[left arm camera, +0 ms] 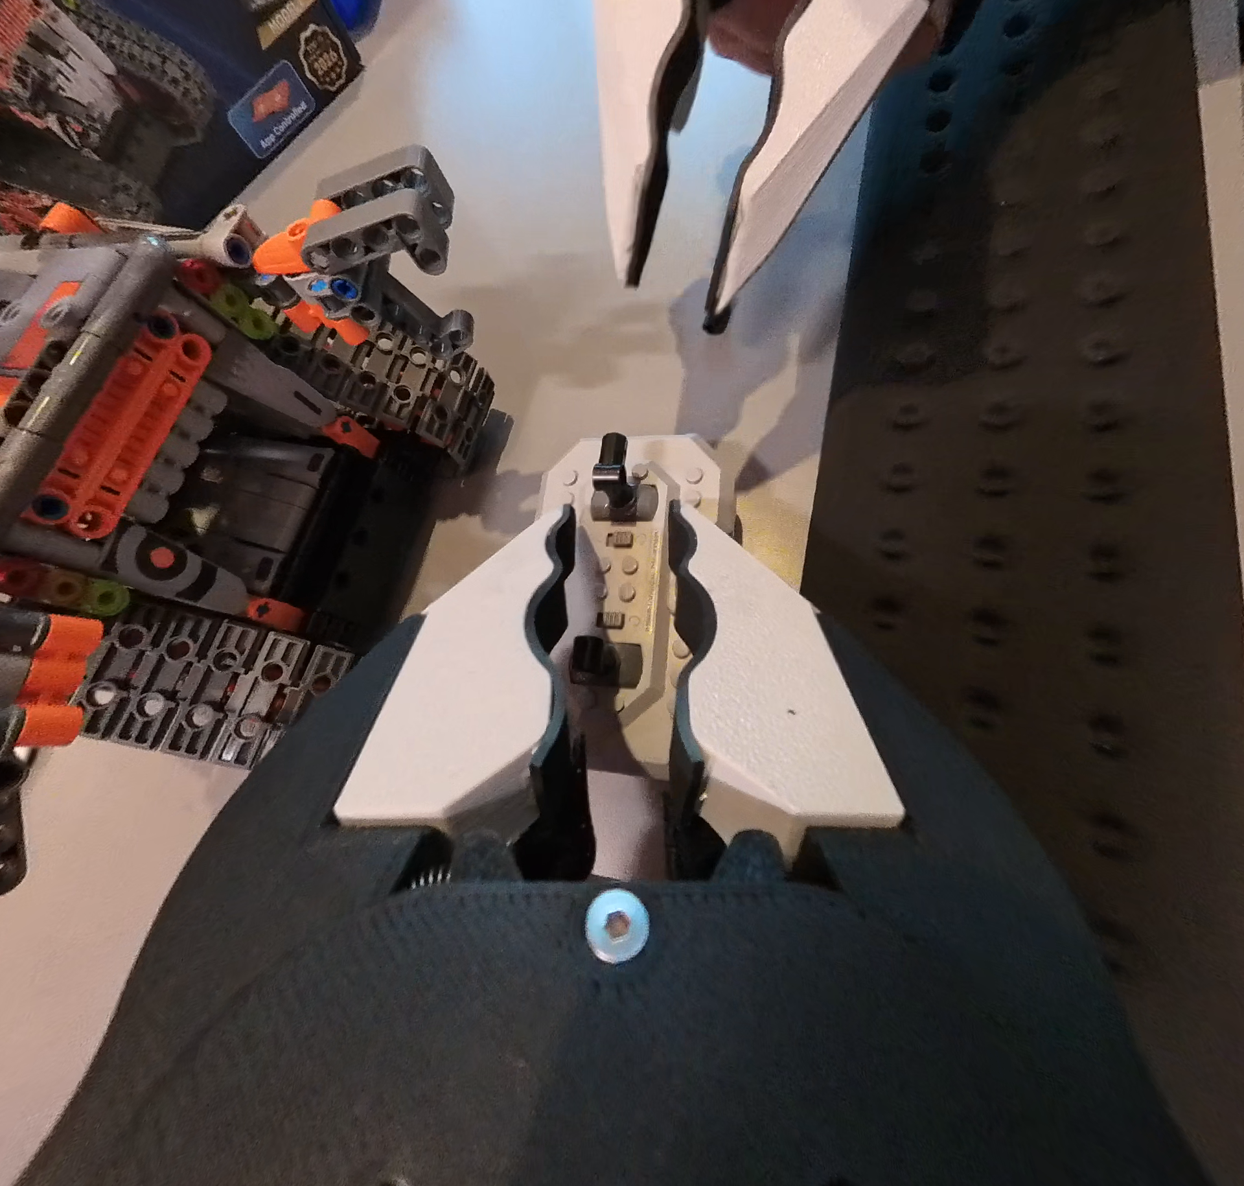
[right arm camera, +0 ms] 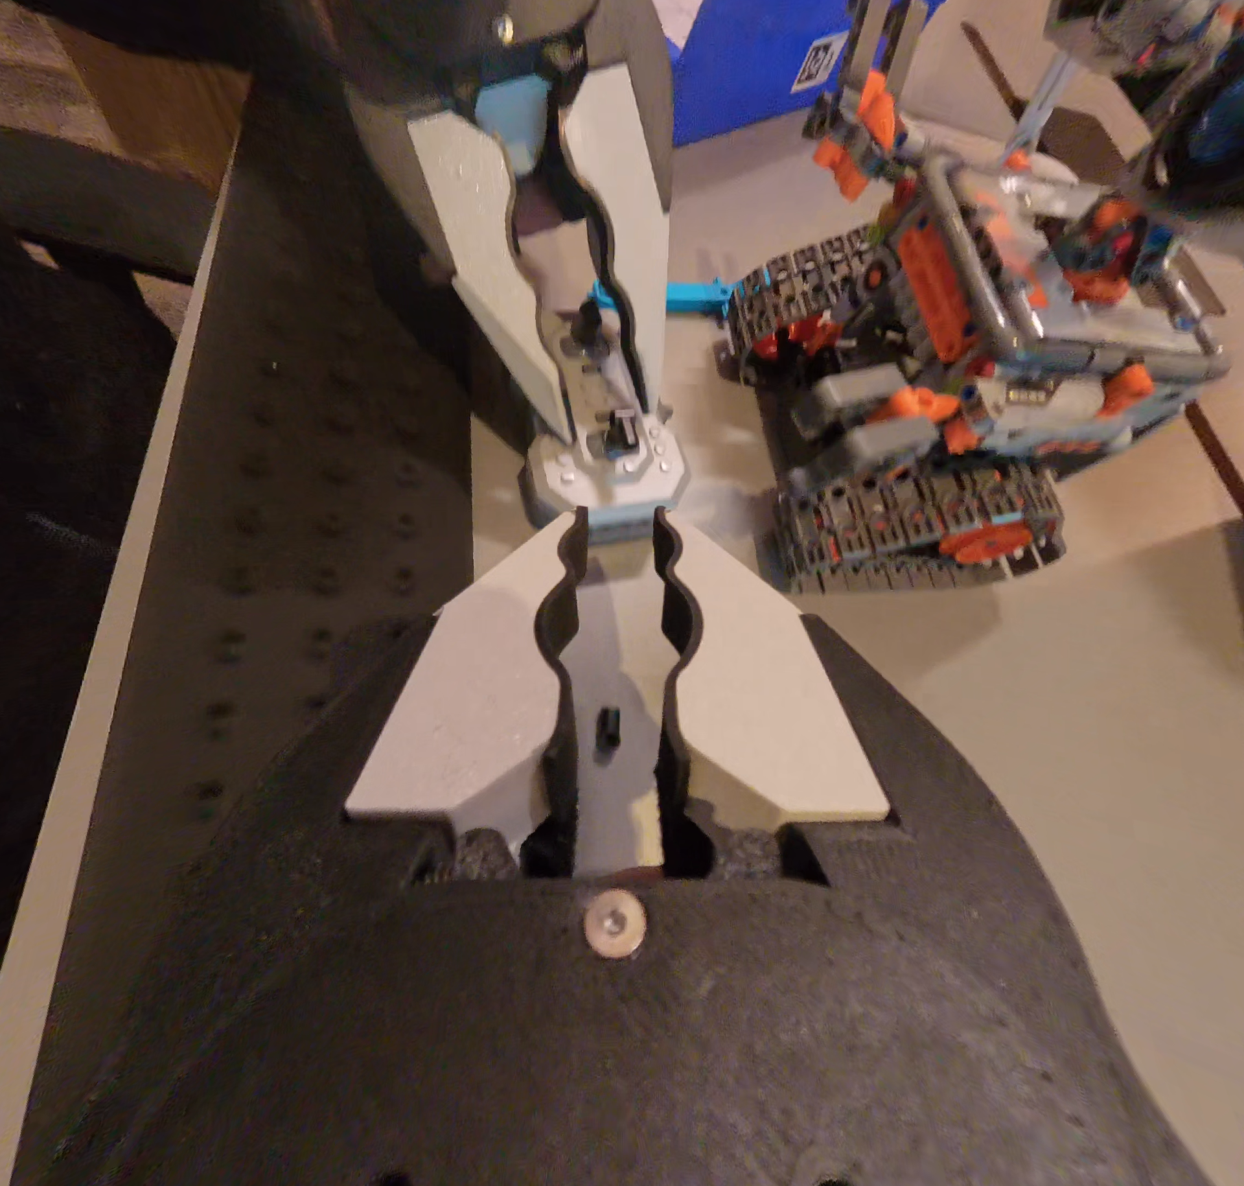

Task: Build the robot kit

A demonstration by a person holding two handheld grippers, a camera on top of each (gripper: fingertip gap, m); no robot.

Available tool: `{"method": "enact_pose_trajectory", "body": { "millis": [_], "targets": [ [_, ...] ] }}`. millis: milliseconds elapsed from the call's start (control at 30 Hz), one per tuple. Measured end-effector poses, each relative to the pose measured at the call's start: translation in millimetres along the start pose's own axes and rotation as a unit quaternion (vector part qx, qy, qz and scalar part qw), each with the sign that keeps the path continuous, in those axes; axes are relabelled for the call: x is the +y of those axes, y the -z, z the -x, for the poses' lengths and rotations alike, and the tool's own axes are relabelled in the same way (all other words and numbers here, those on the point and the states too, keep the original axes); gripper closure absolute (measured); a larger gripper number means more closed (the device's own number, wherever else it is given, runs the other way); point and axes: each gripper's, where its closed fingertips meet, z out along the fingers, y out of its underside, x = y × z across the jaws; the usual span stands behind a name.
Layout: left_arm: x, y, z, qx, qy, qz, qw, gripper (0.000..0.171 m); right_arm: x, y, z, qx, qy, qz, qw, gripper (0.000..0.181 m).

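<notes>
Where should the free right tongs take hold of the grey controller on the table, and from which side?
Probably the grey controller's wide free end, pinched across its flat sides, coming low from the end facing the right tongs. The left tongs straddle the narrow middle, and black sticks stand on top.

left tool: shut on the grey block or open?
Shut on it. In the left wrist view the left tool has both fingers against the sides of the grey brick-built block; the right wrist view shows the same grip.

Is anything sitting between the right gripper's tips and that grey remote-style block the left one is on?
Nothing visible. The right gripper has open table straight ahead to the near end of the grey block. The tracked brick vehicle stands off to the side, and the left gripper straddles the block's far half.
</notes>
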Motion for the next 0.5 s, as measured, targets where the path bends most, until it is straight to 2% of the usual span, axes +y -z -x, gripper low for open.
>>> {"method": "enact_pose_trajectory", "body": {
  "millis": [100, 233, 400, 500],
  "targets": [
    [-0.8, -3.1, -5.3, 0.018, 0.008, -0.003, 1.0, 0.151, -11.7, -19.2, 2.9, -0.007, -0.003, -0.002, 1.0, 0.158],
    [-2.3, -5.3, -6.0, 0.028, 0.011, -0.011, 0.999, 0.153, -1.3, -41.0, 3.0, -0.016, -0.005, 0.031, 0.999, 0.163],
    [-7.7, -8.3, -14.9, 0.06, 0.0, -0.02, 0.998, 0.155, -3.2, -41.0, 5.4, -0.027, -0.02, 0.018, 0.999, 0.175],
    [-10.4, -10.2, -15.0, 0.058, -0.009, -0.021, 0.998, 0.156, -2.5, -38.2, 6.7, -0.032, -0.04, 0.01, 0.999, 0.176]
  ]
}}
